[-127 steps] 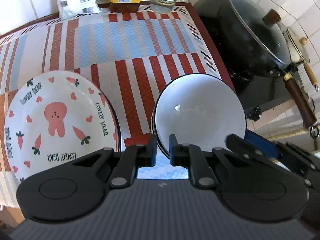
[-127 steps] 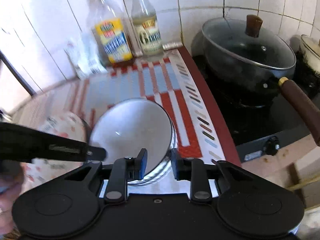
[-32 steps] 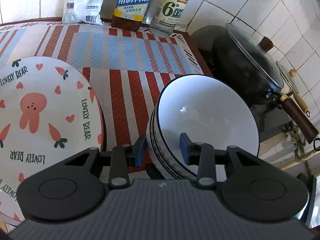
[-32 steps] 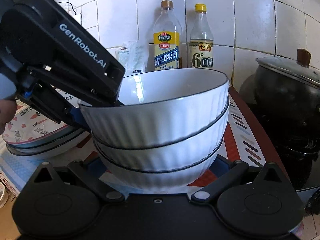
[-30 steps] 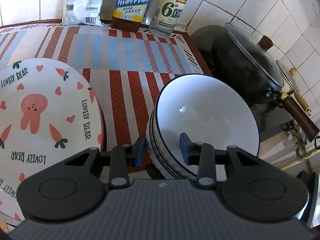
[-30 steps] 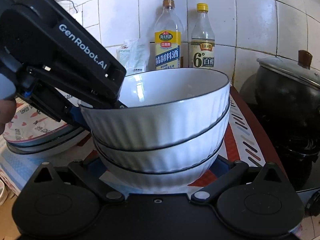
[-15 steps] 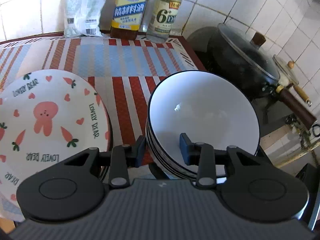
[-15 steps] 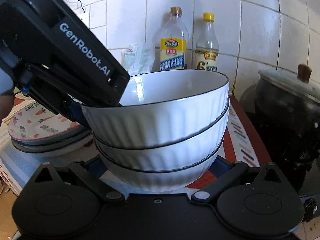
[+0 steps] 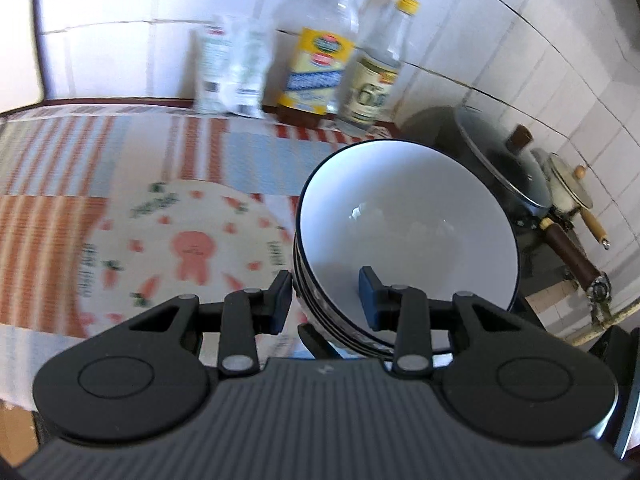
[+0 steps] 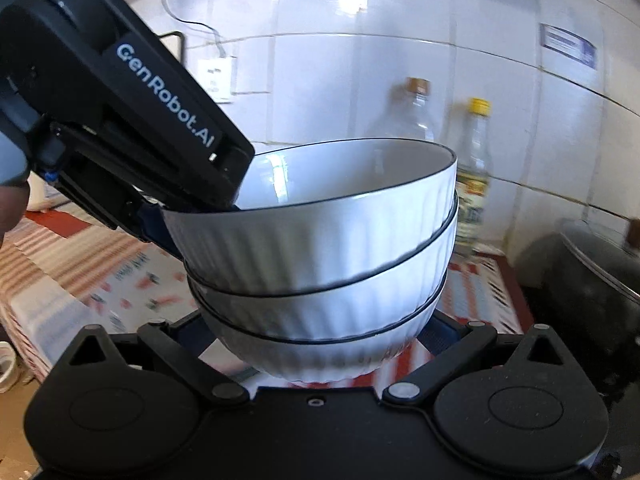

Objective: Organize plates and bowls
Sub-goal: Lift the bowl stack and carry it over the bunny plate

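Observation:
A stack of three white ribbed bowls (image 9: 400, 232) with dark rims hangs in the air above the striped cloth, held by both grippers. My left gripper (image 9: 325, 300) is shut on the near wall of the stack, one finger outside and one inside the top bowl. Seen from the right wrist, the stack (image 10: 320, 248) fills the middle and the left gripper (image 10: 160, 218) bites its rim from the upper left. My right gripper (image 10: 318, 332) is spread wide and shut on the bottom bowl's sides; its fingertips are partly hidden. A stack of rabbit-print plates (image 9: 180, 248) lies on the cloth to the left.
Two bottles (image 9: 320, 60) (image 9: 376, 76) and a plastic bag (image 9: 232, 72) stand against the tiled wall. A lidded black wok (image 9: 500, 168) with a brown handle and a small pot (image 9: 568, 188) sit on the stove at the right. The striped cloth (image 9: 60, 152) covers the counter.
Both grippers have risen together with the bowl stack, which has lifted off the cloth. The counter, plates and bottles have dropped lower and farther in both views, now blurred by motion.

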{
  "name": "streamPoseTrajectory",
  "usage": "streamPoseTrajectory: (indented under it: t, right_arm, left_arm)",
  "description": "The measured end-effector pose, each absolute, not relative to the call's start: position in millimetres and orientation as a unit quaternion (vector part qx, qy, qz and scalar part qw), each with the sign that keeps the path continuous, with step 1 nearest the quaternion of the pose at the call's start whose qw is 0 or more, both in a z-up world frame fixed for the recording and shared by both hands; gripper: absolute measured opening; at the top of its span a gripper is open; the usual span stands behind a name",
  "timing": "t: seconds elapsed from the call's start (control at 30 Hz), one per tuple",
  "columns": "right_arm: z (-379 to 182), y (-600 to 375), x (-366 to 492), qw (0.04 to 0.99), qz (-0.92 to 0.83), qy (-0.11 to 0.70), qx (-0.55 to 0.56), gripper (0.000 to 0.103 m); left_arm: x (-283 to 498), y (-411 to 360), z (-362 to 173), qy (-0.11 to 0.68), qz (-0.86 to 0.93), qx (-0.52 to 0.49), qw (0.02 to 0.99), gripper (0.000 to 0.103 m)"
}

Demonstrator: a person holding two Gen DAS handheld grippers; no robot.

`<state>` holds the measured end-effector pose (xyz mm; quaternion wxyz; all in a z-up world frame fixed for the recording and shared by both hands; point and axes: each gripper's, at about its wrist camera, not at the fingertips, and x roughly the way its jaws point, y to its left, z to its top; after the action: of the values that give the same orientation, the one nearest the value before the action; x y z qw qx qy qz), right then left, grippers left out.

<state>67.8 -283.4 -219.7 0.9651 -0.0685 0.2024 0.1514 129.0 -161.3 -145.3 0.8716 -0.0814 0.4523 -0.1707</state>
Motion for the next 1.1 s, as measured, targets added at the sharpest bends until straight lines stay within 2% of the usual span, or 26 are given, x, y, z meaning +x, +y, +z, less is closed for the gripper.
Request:
streamPoseTrajectory:
  t: [0.43,1.1]
  right_arm:
    - [-234.4,-197.5,99.5,0.952,0.209,0.22,-0.04,0.103]
    - [-259.2,-171.3,135.3,0.934,0.181,0.306,-0.032,0.103]
  left_arm:
    - [139.0,-81.8,-154.0,0.459,-0.106,-0.054,0.88,0.034]
    - [174.3,-67.9,-198.0,0.488,-0.121,-0.035,0.864,0.034]
